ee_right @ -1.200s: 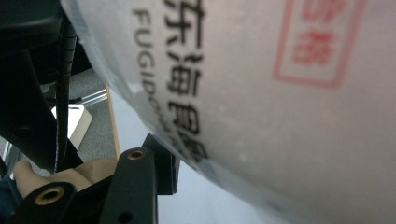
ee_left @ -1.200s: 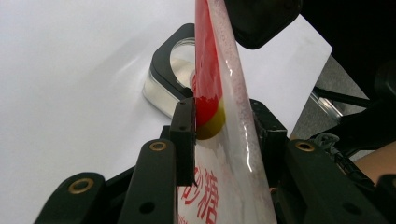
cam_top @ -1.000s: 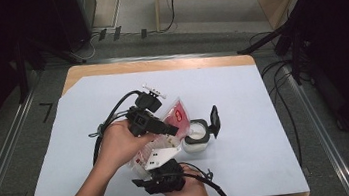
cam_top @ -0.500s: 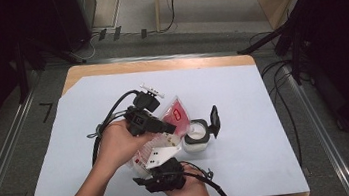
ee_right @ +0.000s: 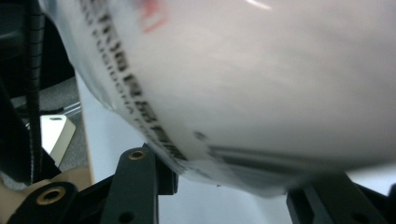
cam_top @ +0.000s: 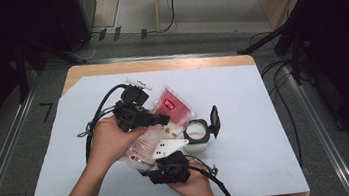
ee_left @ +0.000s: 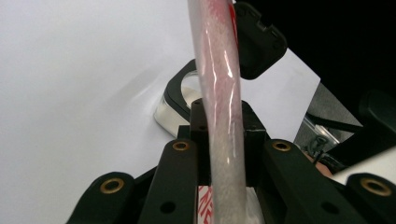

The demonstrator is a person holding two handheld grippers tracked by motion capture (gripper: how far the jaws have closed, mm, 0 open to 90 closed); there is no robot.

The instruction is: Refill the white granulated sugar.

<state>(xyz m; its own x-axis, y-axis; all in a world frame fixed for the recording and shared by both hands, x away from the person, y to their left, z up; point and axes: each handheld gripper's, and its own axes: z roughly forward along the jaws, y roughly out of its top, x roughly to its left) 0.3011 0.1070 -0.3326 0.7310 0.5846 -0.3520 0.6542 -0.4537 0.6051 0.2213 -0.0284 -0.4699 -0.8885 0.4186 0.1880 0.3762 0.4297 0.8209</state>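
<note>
A clear plastic pouch (cam_top: 170,103) with a red label hangs over the white-covered table (cam_top: 265,117), held between both grippers. My left gripper (cam_top: 163,121) comes in from the left. Its jaws have just been closing and now pinch the pouch's thin edge (ee_left: 217,60), as the left gripper view (ee_left: 223,114) shows. From below, my right gripper (cam_top: 147,156) holds the pouch's wide lower end. In the right gripper view that bulging end (ee_right: 261,79) sits between the two jaws (ee_right: 233,182). A small round container (cam_top: 196,134) with its black flip lid (cam_top: 214,118) open stands just right of the pouch.
The container (ee_left: 180,100) and its lid (ee_left: 259,42) lie right behind the pouch in the left gripper view. Cables trail from both grippers over the sheet at the left and the near edge. Dark floor and stands surround the table.
The left hand and its gripper have risen a little, and the pouch's top now stands slightly higher. The right hand has kept still.
</note>
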